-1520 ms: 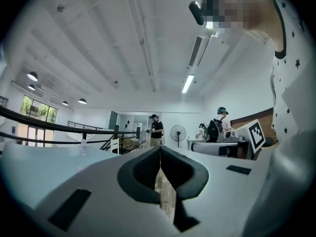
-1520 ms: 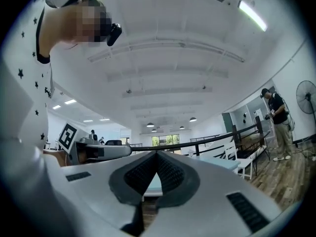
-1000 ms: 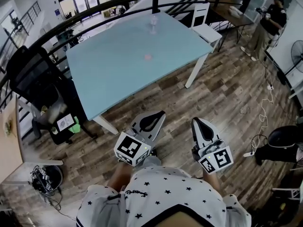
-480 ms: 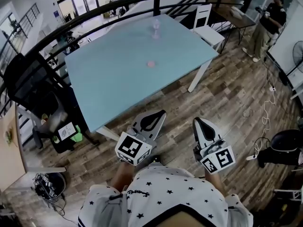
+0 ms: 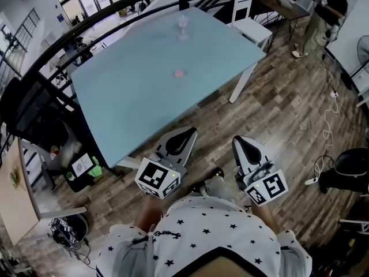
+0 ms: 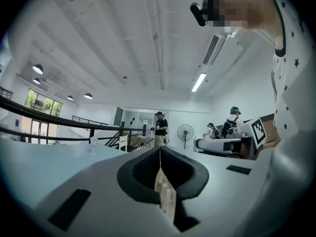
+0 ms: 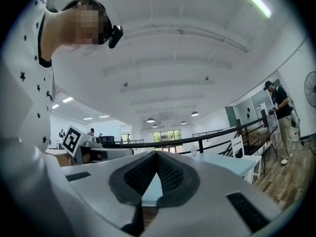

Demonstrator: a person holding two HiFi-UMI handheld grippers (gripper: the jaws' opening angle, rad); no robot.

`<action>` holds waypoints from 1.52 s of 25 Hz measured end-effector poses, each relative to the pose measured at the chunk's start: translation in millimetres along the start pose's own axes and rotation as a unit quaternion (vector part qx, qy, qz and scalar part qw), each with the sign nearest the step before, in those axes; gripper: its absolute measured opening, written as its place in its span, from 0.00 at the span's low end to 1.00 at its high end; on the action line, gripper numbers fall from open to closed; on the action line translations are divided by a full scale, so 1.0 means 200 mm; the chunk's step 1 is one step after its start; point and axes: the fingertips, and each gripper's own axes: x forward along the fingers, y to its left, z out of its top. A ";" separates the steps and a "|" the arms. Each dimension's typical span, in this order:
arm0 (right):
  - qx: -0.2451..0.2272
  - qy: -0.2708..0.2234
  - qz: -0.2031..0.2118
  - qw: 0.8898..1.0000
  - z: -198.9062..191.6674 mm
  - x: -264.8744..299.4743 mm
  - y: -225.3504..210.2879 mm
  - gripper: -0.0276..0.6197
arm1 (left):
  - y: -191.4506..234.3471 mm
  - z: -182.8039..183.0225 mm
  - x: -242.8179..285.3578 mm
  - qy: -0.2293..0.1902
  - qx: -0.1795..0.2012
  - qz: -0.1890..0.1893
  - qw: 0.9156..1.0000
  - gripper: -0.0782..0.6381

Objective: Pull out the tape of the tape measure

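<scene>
A small pink round thing [image 5: 179,73] lies near the middle of the light blue table [image 5: 132,91]; it is too small to tell what it is. A clear glass [image 5: 183,25] stands at the table's far side. Both grippers are held close to my body, over the wooden floor, short of the table's near edge. My left gripper [image 5: 188,133] is shut with nothing between its jaws [image 6: 159,149]. My right gripper [image 5: 240,140] is also shut and empty [image 7: 156,153]. The glass [image 6: 92,143] shows small in the left gripper view.
A black office chair [image 5: 34,108] stands left of the table, a white chair [image 5: 248,25] at its far right corner. A black railing [image 5: 115,7] runs behind the table. A person [image 5: 323,10] stands at the far right. Cables [image 5: 323,137] lie on the floor.
The view has shifted: the table sits a little nearer and further left, and a shoe now shows between the grippers. Both grippers stay shut near the body.
</scene>
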 end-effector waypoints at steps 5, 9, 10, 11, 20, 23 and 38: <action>0.010 -0.003 0.017 1.000 -0.01 0.10 -0.15 0.04 | 0.06 -0.01 0.11 0.007 0.005 0.014 1.000 0.15; 0.014 -0.015 0.054 0.998 0.00 0.26 -0.30 0.04 | 0.18 0.00 0.21 0.009 0.011 0.060 0.998 0.15; 0.015 -0.016 0.066 0.998 0.00 0.30 -0.33 0.04 | 0.22 -0.01 0.22 0.009 0.010 0.073 0.997 0.15; 0.015 -0.017 0.078 0.997 0.00 0.35 -0.35 0.04 | 0.25 -0.01 0.24 0.008 0.008 0.085 0.996 0.15; 0.033 -0.012 0.168 0.985 0.02 0.78 -0.58 0.04 | 0.53 0.03 0.42 0.014 0.000 0.173 0.985 0.15; 0.038 -0.011 0.194 0.980 0.01 0.90 -0.60 0.04 | 0.62 0.03 0.41 0.010 -0.010 0.202 0.979 0.15; 0.041 0.013 0.264 0.964 -0.02 1.31 -0.90 0.04 | 0.94 0.04 0.71 -0.003 -0.032 0.274 0.961 0.15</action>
